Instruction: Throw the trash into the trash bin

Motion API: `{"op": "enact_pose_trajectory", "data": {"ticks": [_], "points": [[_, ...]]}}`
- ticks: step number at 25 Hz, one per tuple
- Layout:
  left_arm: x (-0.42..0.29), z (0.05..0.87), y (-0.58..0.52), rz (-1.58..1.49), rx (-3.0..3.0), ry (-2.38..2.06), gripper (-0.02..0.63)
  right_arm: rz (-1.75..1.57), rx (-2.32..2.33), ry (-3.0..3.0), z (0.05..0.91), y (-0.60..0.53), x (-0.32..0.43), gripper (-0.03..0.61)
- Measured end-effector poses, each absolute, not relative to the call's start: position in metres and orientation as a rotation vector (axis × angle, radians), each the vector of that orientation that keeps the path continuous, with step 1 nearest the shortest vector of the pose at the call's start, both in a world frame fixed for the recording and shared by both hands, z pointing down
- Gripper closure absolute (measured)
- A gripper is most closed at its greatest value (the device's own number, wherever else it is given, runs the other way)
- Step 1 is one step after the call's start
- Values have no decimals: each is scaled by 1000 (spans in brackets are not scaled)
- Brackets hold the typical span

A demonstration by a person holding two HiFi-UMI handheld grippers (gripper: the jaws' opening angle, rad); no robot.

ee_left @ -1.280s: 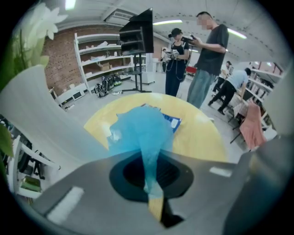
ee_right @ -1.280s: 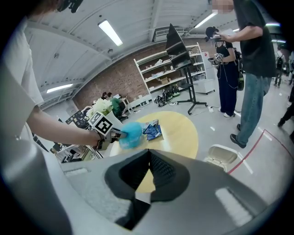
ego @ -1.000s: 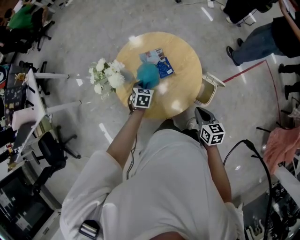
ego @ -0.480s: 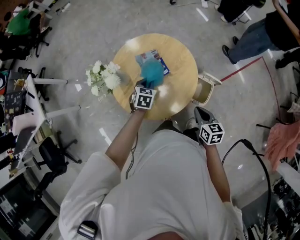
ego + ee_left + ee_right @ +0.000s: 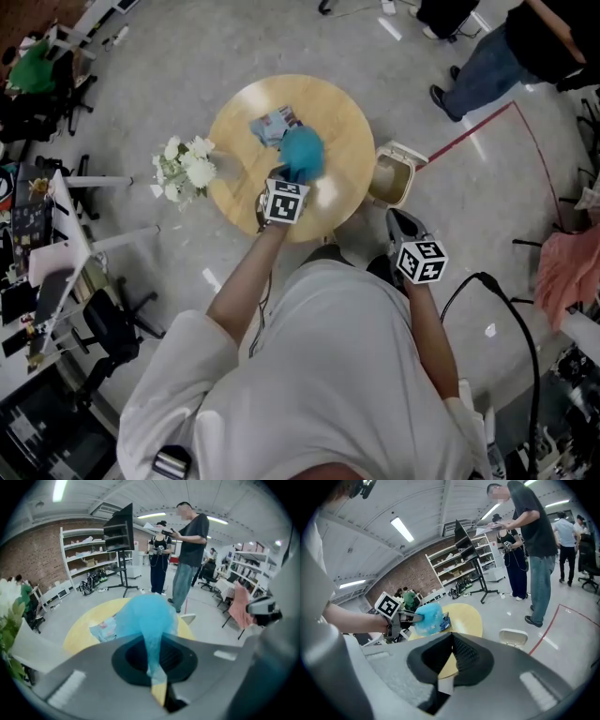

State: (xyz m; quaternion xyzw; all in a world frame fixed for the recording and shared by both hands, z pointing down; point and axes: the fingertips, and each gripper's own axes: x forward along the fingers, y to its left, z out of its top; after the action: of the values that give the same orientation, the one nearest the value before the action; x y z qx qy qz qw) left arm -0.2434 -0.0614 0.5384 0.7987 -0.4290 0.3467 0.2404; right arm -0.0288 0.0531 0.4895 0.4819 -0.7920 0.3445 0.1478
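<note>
Teal trash (image 5: 303, 150) was gripped by the left tool (image 5: 281, 178) over the tabletop (image 5: 347, 131); the right tool (image 5: 398, 223) was closed, empty.

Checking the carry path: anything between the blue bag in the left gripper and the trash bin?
Nothing visible. The left gripper is shut on the blue bag above the table; the trash bin stands on the floor beside the table's edge. Only bare tabletop lies between; the right gripper hangs off that line.
</note>
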Motion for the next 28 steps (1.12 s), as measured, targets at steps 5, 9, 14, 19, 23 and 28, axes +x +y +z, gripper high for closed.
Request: {"op": "enact_pose_trajectory", "data": {"ticks": [5,9,14,19,23,28], "points": [[-208,537,-51,948,2162,-1146,607,983,1374,-2272,484,55,5,578],[-181,538,-46,948,2153,-1139,607,987,1356,-2258,488,61,28,577],[-147,541,-39,949,2156,-1121,607,1009,1353,-2245,495,69,54,577],[-123,545,-29,967,2157,-1101,607,1009,1362,-2244,494,74,79,577],[-100,548,-24,981,2160,-1079,607,1023,1376,-2234,497,79,101,578],[-71,551,-17,997,2175,-1047,607,1051,1386,-2219,503,90,123,577]]}}
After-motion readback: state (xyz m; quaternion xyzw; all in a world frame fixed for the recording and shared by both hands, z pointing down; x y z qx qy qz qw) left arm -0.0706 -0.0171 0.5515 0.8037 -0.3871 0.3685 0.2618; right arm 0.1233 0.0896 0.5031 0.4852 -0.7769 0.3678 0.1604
